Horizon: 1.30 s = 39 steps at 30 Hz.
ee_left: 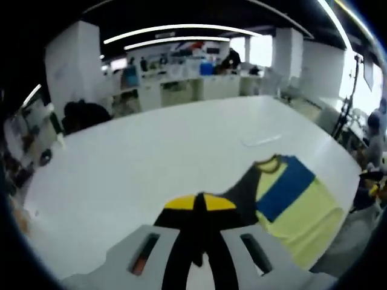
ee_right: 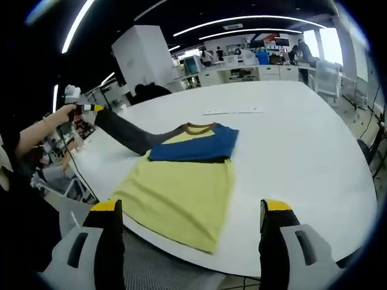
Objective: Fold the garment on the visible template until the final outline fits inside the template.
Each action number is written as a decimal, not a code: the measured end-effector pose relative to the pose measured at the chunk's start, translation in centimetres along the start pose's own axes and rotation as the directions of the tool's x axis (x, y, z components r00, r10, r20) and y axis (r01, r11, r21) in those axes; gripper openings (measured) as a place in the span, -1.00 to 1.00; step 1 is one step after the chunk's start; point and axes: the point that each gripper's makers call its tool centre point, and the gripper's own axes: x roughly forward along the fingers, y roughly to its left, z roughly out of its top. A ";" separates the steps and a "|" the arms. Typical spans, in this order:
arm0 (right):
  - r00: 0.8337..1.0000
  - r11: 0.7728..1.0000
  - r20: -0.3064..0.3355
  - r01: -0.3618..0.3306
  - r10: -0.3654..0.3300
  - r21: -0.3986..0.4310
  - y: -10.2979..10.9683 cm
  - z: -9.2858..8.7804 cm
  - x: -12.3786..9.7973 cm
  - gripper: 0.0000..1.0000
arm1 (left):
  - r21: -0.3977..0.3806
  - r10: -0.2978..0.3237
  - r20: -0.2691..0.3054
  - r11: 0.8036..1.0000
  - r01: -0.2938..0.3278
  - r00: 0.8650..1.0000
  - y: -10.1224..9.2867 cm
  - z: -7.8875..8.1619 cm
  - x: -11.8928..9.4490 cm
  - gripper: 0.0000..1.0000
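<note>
In the left gripper view your left tongs [ee_left: 199, 208] are clamped on the dark sleeve [ee_left: 239, 193], stretched away from the shirt [ee_left: 296, 205]; you're mid sleeve-fold, so next carry it over the body.

In the right gripper view your right tongs [ee_right: 190, 220] hang apart, empty, near the shirt's hem. It lies on a white table [ee_right: 290, 139] in an open office.

A large white desk [ee_right: 302, 139] is occupying the foreground. White counters [ee_right: 242, 74] are running along the far wall, with people [ee_right: 300, 51] standing beside them under ceiling light strips [ee_left: 181, 30].
</note>
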 end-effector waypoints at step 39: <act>0.996 0.998 0.063 0.057 -0.058 0.018 -3.8 -0.3 -4.9 0.86 | 0.049 -0.428 0.012 0.903 0.427 0.903 -25.2 7.1 4.2 -1.00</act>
